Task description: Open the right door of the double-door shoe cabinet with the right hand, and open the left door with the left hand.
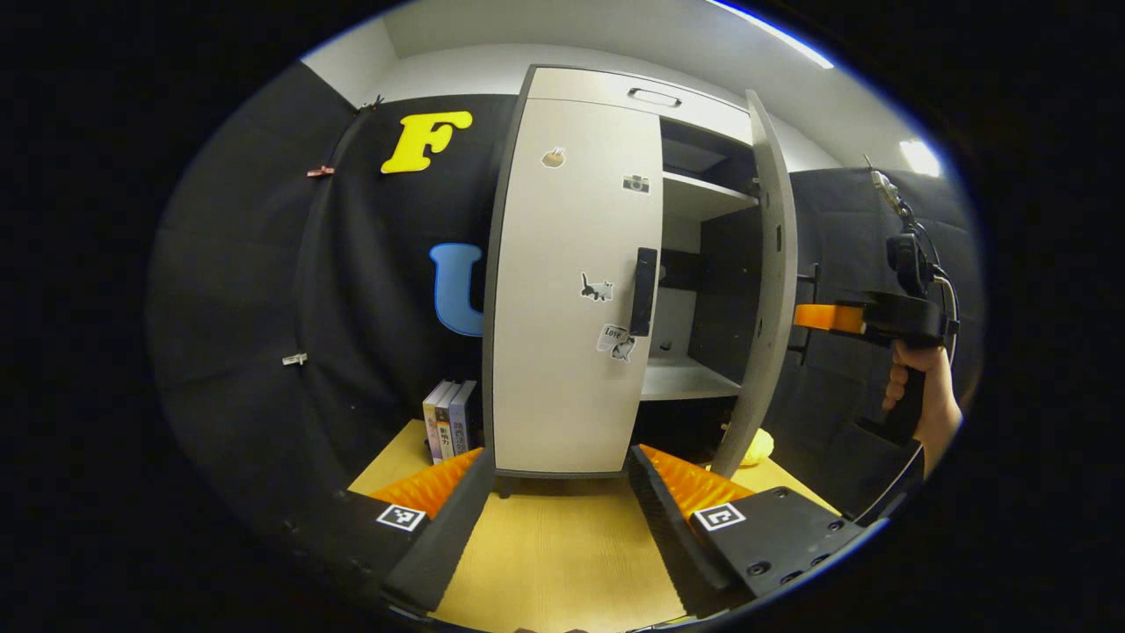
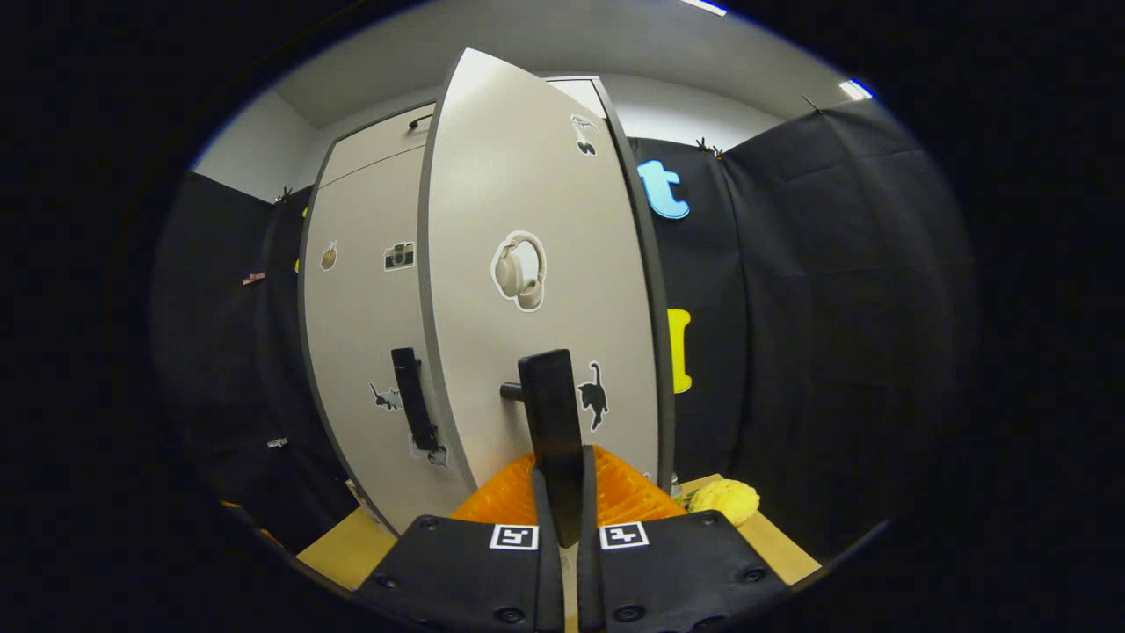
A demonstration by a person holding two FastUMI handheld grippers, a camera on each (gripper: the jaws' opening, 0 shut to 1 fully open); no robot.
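Observation:
The pale shoe cabinet (image 1: pixel 571 264) stands on a wooden table. Its left door (image 1: pixel 576 290) is closed, with a black vertical handle (image 1: pixel 644 290) at its right edge. My left gripper (image 1: pixel 558 492) is open, low in front of that door and well short of the handle. The right door (image 2: pixel 536 290) is swung partly open. My right gripper (image 2: pixel 562 488) is shut on its black handle (image 2: pixel 552 404). In the left gripper view the right door (image 1: pixel 772 281) shows edge-on, with the right gripper (image 1: pixel 817 317) and the hand (image 1: pixel 914 387) holding it behind it. The left door (image 2: pixel 365 352) with its handle (image 2: pixel 413 400) lies to the left.
Inside the cabinet are white shelves (image 1: pixel 681 380), the lower one bare. A few books (image 1: pixel 448 418) stand left of the cabinet on the table (image 1: pixel 545 554). A yellow lumpy object (image 2: pixel 725 499) lies on the table by the open door's foot. Black cloth walls surround the booth.

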